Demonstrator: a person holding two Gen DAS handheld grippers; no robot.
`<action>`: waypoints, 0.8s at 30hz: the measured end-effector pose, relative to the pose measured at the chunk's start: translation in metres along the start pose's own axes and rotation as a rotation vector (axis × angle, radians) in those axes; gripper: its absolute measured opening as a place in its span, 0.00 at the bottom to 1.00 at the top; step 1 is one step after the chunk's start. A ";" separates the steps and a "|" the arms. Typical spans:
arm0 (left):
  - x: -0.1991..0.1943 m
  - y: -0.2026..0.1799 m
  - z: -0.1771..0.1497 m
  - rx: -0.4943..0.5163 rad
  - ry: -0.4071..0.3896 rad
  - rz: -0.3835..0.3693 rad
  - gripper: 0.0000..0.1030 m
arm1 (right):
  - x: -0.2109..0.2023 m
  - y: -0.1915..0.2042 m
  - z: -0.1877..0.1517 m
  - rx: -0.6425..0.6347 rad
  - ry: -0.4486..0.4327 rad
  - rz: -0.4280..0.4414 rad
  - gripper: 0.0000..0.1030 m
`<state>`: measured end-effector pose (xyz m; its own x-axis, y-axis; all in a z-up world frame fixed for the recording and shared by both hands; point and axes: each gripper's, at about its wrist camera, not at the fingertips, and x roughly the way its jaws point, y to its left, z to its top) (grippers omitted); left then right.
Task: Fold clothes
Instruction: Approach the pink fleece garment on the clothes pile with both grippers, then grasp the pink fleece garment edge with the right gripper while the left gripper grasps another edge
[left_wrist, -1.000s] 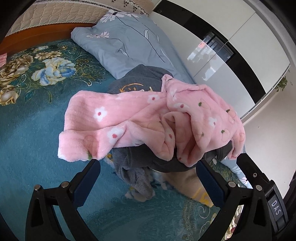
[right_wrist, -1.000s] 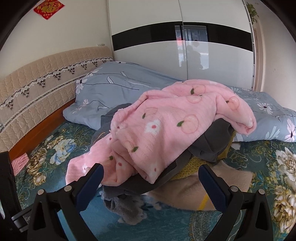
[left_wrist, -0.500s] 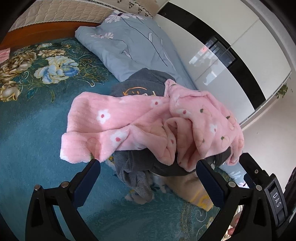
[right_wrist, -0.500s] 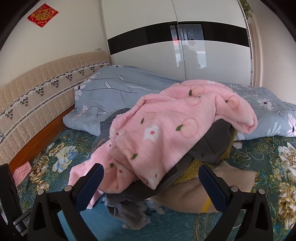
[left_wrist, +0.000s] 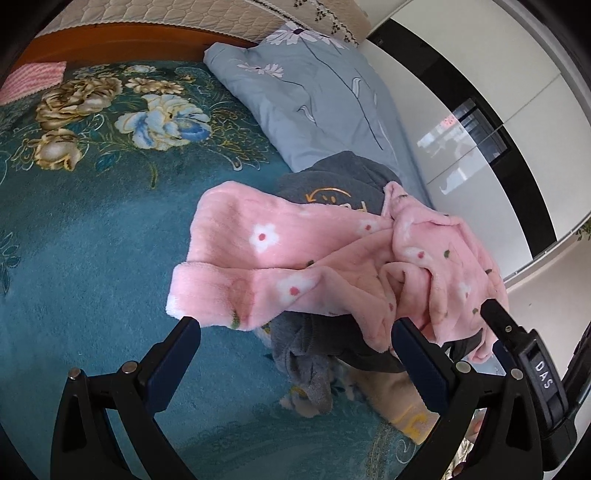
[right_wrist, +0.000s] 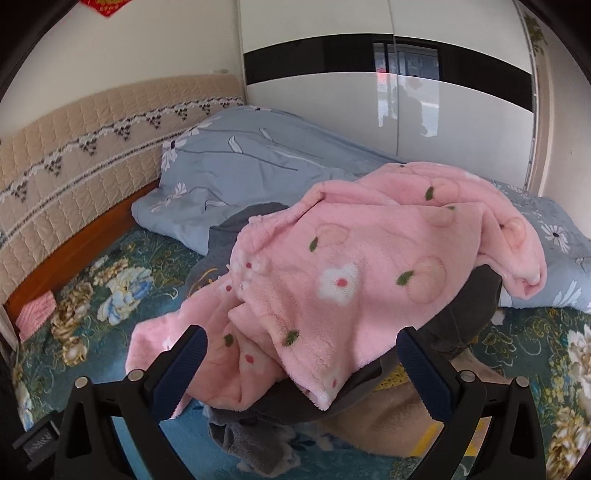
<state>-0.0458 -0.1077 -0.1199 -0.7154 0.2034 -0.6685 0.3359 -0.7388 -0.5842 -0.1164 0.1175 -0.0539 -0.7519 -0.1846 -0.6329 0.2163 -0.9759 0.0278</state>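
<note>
Both grippers spread wide, empty, poised short of the laundry heap.

Left gripper (left_wrist: 295, 354) and right gripper (right_wrist: 301, 363) aimed at fluffy pink flower-print fleece garment (right_wrist: 351, 288), draped crumpled atop dark grey sweatshirt (left_wrist: 332, 188) on teal floral bedspread (left_wrist: 92, 240); top layer, likely first for folding.

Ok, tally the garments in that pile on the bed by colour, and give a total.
Pink: 1, the pink fleece garment on top.
Grey: 1, the grey sweatshirt under it.
Tan: 1, the tan garment at the bottom.
Total: 3 that can be told apart; more may be hidden.
</note>
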 end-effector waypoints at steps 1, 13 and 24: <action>0.000 0.003 0.001 -0.009 -0.006 0.008 1.00 | 0.007 0.006 -0.001 -0.035 0.016 -0.013 1.00; -0.001 0.016 0.000 -0.054 -0.006 0.055 1.00 | 0.064 0.040 0.003 -0.272 0.086 -0.208 1.00; 0.002 0.021 -0.002 -0.055 0.029 0.075 1.00 | 0.104 0.064 0.021 -0.466 0.194 -0.402 0.43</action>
<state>-0.0390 -0.1210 -0.1345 -0.6693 0.1679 -0.7238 0.4213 -0.7167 -0.5558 -0.1937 0.0330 -0.1017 -0.7136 0.2517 -0.6538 0.2220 -0.8039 -0.5518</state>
